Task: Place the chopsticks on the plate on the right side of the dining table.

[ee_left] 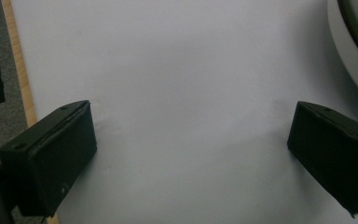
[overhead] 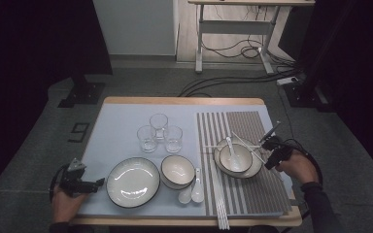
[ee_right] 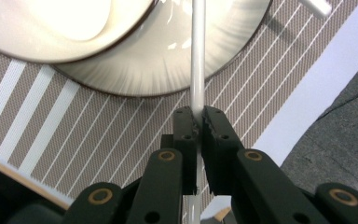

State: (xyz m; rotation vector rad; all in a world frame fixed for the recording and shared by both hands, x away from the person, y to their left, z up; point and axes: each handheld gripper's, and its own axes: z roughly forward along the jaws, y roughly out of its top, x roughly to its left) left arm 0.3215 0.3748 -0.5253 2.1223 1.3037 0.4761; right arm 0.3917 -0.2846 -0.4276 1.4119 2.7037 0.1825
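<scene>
Our right tool [ee_right: 198, 122] pinches a white chopstick [ee_right: 197, 56] over the striped mat [overhead: 252, 189]; our left tool [ee_left: 189, 154] rests released on the pale blue table [overhead: 119, 119]; grey carpet [overhead: 34, 145] surrounds us.

Wooden table [overhead: 184, 101] carries a pale blue mat [overhead: 121, 121] on its left half and a striped mat [overhead: 252, 194] on its right half. Four white chopsticks [overhead: 221, 213] overhang the near edge.

Three clear glasses [overhead: 159, 132] stood close together on the pale mat [overhead: 121, 121]. A big plate [overhead: 133, 182], a bowl [overhead: 178, 171] and two white spoons [overhead: 192, 191] lay nearby.
</scene>
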